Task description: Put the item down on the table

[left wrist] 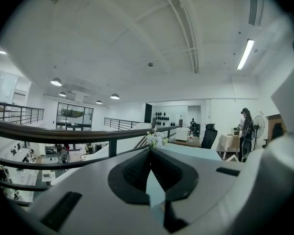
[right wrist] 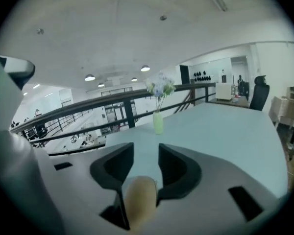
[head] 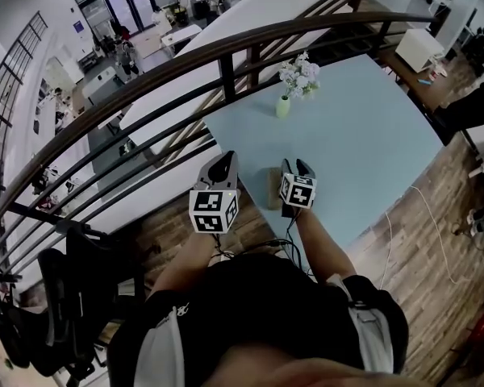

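Hovering over the pale blue table (head: 371, 135), the right gripper (head: 299, 165) has its fingers (right wrist: 118, 163) apart above a tan rounded item (head: 273, 188), while the left gripper (head: 223, 160) has its fingers (left wrist: 136, 168) pressed together, empty.

A vase (head: 283, 106) stands on the table (head: 363, 143), near the railing (head: 227, 75).

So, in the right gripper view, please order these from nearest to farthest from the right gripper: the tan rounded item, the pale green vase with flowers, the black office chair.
1. Tan rounded item: low between the right gripper's fingers.
2. Pale green vase with flowers: straight ahead, on the light blue table.
3. Black office chair: far right, beyond the table.
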